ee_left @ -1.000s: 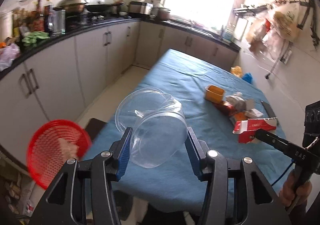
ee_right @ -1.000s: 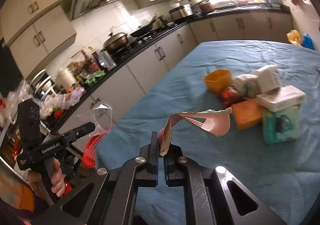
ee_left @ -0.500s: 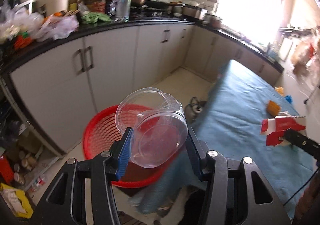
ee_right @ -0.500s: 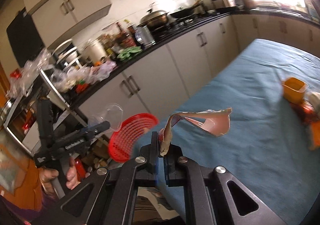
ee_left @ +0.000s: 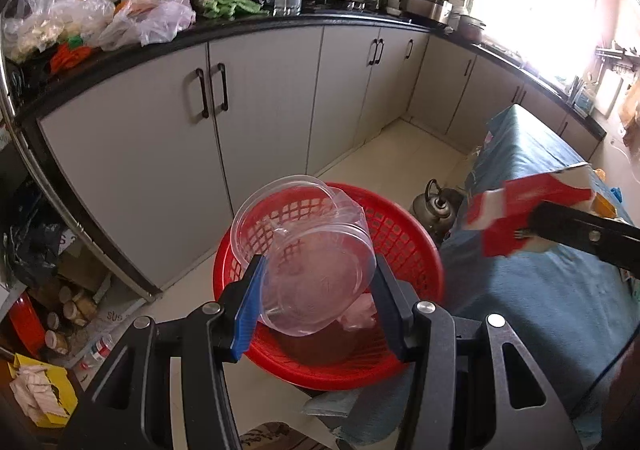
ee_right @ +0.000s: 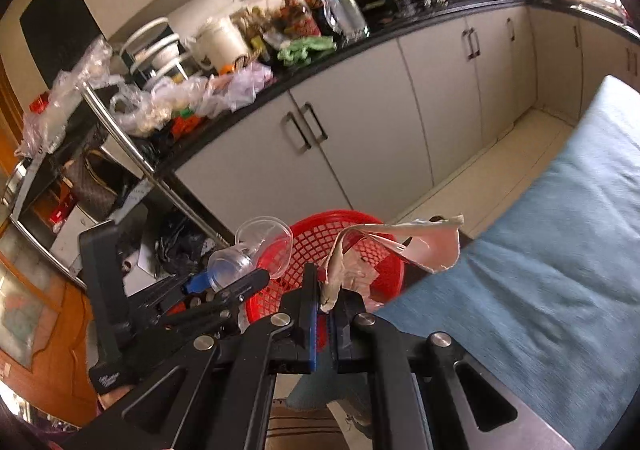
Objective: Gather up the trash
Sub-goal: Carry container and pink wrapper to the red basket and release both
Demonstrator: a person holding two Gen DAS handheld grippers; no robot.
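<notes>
Left gripper (ee_left: pixel 316 290): jaws about half apart, pads clamped on a clear plastic container (ee_left: pixel 308 250) with its hinged lid hanging open; through the plastic the basket mesh reads blurred. Container sits directly over the red basket (ee_left: pixel 404 234), which stands on the floor at the corner of the blue-clothed table (ee_left: pixel 560 290).

Right gripper (ee_right: pixel 325 290): jaws fully closed, pinching a torn red carton (ee_right: pixel 400 246) by one edge. Its printing is not legible. Carton hangs over the basket's near rim.

Basket contents: pale pink scraps, mostly hidden behind container.

Beyond: kettle (ee_left: pixel 436 206) on floor, partly cut off by table. Bottle labels on the counter (ee_left: pixel 280 20) unreadable.
</notes>
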